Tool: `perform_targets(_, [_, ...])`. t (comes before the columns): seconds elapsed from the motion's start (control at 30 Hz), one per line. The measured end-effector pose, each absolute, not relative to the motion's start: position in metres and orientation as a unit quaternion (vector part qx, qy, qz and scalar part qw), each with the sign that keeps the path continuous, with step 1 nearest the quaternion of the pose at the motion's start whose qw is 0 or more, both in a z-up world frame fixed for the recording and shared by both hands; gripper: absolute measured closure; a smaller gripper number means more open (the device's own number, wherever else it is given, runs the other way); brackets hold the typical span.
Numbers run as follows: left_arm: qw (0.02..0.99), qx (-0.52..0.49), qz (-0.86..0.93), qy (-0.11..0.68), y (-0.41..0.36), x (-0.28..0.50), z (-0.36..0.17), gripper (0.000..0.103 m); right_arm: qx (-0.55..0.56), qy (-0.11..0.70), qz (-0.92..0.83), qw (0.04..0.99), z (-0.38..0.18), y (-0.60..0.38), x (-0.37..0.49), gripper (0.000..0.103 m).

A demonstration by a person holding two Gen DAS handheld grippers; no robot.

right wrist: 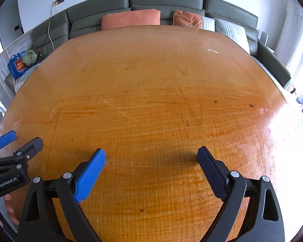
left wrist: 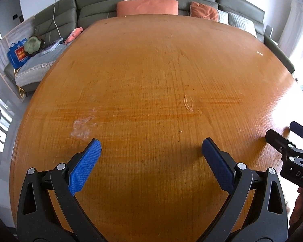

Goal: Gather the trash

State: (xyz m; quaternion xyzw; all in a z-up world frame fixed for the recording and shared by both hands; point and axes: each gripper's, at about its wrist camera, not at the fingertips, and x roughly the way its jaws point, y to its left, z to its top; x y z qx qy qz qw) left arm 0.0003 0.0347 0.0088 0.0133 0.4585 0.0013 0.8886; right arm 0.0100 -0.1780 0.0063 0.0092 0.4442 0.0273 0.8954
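A wooden table (left wrist: 151,64) fills both views. In the left wrist view a pale rubber band (left wrist: 188,102) lies on it ahead of my left gripper (left wrist: 151,147), which is open and empty above the near part. A small white scrap (left wrist: 259,53) lies far right; it also shows in the right wrist view (right wrist: 212,50). A whitish smear (left wrist: 81,128) lies just beyond the left finger. My right gripper (right wrist: 151,157) is open and empty over the table (right wrist: 151,80). Each gripper shows at the edge of the other's view.
A grey-green sofa (left wrist: 111,2) with orange cushions (left wrist: 147,7) and a grey pillow (left wrist: 240,21) stands behind the table. A blue bag (left wrist: 17,53) and a green hat (left wrist: 32,44) lie on the sofa's left end. A person's hand (right wrist: 10,211) shows at lower left.
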Motion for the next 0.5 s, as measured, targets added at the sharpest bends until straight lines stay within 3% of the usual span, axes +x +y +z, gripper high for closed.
perform_targets(0.1, [0.888,0.013,0.002,0.459,0.0338,0.0004,0.0088,0.006,0.012,0.447,0.023,0.894,0.0048,-0.1797,0.0118,0.003])
perform_targets(0.5, [0.888,0.013,0.001,0.459,0.0335,0.0003,0.0088,0.006,0.010,0.448,0.022,0.894,0.0059,-0.1800,0.0132,0.003])
